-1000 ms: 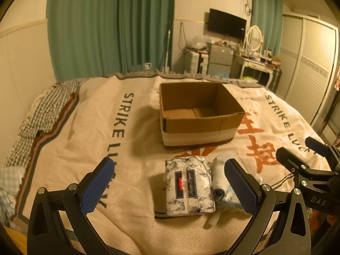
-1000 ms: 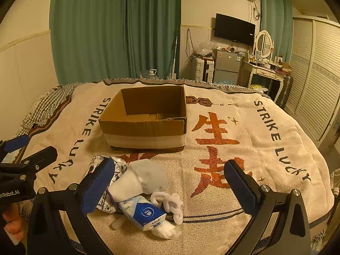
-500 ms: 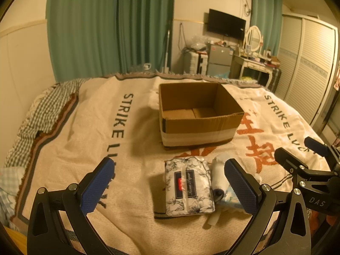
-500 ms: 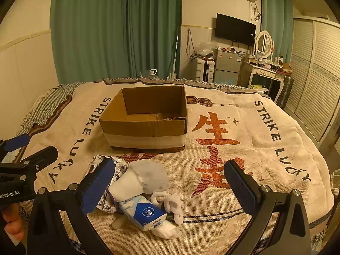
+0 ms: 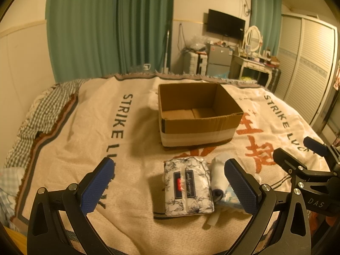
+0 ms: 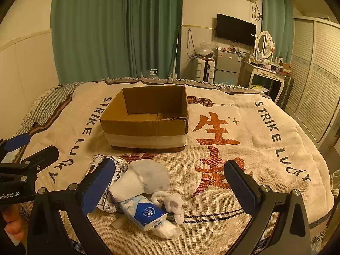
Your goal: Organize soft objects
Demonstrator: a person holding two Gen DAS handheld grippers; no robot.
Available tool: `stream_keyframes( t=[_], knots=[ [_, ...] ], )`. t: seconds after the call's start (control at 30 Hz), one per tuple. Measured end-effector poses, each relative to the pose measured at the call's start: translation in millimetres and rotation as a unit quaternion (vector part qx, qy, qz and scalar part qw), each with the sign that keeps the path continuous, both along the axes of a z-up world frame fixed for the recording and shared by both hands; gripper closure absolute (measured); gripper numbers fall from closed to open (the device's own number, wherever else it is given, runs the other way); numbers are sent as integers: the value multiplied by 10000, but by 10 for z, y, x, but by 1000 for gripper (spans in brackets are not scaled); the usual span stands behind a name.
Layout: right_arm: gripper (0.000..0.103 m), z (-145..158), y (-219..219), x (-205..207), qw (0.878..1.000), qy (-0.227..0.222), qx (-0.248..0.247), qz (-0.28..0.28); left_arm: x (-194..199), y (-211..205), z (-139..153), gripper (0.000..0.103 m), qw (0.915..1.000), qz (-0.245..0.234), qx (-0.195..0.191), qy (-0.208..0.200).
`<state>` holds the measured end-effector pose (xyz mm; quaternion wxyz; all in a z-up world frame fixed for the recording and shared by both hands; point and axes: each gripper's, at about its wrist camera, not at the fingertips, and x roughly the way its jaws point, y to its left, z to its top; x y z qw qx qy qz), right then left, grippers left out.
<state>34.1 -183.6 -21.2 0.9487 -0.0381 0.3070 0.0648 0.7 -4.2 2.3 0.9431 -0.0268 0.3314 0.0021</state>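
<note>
The floral tissue pack (image 5: 188, 186) lies flat on the blanket (image 5: 89, 140) at lower centre of the left wrist view, directly ahead of the left gripper (image 5: 170, 189) and between its spread, empty jaws, long axis running up the frame toward the empty box (image 5: 197, 125); the left gripper looks the nearer. In the right wrist view the right gripper (image 6: 170, 188), likewise spread and empty, faces a touching heap at lower centre: sock (image 6: 146, 175), blue tissue pack (image 6: 144, 211), small plush (image 6: 172, 205). Nothing stands between heap and box, though the sock lies against the floral pack's right edge and may drag.
</note>
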Motion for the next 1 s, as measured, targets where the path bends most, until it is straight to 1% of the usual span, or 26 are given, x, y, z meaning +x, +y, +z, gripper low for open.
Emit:
stream_keyframes(
  t=[0.5, 0.63, 0.73, 0.83, 1.0],
  knots=[
    [0, -39, 17, 5, 10000, -12, -3, -8, 5, -82, 77, 0, 10000, -25, 31, -62],
    [0, -32, 14, -17, 10000, -7, -12, -6, 10, -62, 60, 0, 10000, -35, 5, -47],
    [0, -32, -5, -13, 10000, 53, -55, 11, 45, -24, -15, 0, 9999, 8, -82, 116],
    [0, -104, -27, 2, 9997, 171, -168, 16, 116, -2, -131, 0, 9989, 14, -250, 394],
    [0, -251, -72, 103, 9989, 413, -199, -65, 217, -43, -421, 0, 9952, -83, -317, 920]
  ],
)
